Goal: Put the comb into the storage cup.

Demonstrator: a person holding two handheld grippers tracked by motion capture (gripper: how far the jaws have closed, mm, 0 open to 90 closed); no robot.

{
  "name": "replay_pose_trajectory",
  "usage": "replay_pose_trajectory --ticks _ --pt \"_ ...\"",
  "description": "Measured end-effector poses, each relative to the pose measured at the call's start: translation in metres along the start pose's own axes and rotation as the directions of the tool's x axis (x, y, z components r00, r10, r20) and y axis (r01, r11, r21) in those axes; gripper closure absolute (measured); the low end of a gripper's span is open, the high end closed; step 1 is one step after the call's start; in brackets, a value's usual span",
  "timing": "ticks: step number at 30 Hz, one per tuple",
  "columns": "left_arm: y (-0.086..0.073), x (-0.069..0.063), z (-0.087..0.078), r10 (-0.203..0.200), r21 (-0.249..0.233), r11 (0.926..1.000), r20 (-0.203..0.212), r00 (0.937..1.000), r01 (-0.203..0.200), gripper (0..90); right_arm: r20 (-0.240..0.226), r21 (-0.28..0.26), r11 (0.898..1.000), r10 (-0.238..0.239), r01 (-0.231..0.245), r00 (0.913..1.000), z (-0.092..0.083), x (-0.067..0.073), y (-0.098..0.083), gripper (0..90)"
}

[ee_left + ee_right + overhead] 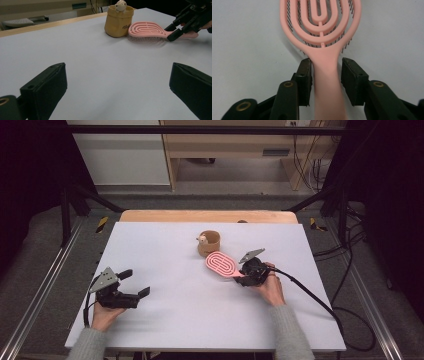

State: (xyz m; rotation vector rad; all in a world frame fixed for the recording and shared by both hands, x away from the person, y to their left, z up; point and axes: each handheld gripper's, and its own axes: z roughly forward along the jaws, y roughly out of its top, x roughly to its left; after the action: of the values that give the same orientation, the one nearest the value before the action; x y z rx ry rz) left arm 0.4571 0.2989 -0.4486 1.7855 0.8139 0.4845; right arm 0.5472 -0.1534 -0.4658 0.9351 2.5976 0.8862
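A pink vented hairbrush (pixel 221 264) (pixel 147 28) (pixel 321 25) lies flat on the white tabletop (pixel 175 320), its head toward a tan cup (pixel 209 242) (pixel 117 22) that has a small pale figure on its rim. My right gripper (pixel 243 272) (pixel 175 30) (pixel 327 72) straddles the brush's handle. One pad sits against the handle and the other stands a sliver off it, so the jaws are open. My left gripper (pixel 136 282) (pixel 117 82) rests at the front left, open wide with nothing between its jaws.
A wooden strip (pixel 207 216) runs along the table's far edge. Black cables (pixel 310 295) trail off the right gripper toward the right edge. Metal frame rails (pixel 45 280) flank the table on both sides.
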Motion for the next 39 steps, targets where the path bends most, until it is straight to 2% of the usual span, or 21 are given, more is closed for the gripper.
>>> replay_pose_trajectory --ticks 4,25,28,39 --pt "0.0000 -0.0001 0.0001 0.000 0.001 1.0000 0.000 1.0000 0.000 1.2 -0.006 0.001 1.000 -0.001 0.001 1.0000 0.0002 -0.0002 0.0000 65.2" --pt "0.0000 -0.0002 0.0002 0.002 0.002 1.0000 0.000 1.0000 -0.002 1.2 -0.016 0.016 1.000 -0.020 0.021 0.9997 0.0008 0.0006 -0.0002 68.7" --pt "0.0000 -0.0001 0.0002 0.001 0.002 1.0000 0.001 1.0000 -0.001 1.2 -0.015 0.015 0.999 -0.035 0.035 0.9993 0.0004 0.0013 -0.0004 69.4" --pt "0.0000 -0.0001 0.0001 0.002 0.001 1.0000 0.001 1.0000 -0.002 1.3 -0.028 0.017 1.000 -0.022 0.023 0.9994 -0.0007 0.0017 -0.0005 70.0"
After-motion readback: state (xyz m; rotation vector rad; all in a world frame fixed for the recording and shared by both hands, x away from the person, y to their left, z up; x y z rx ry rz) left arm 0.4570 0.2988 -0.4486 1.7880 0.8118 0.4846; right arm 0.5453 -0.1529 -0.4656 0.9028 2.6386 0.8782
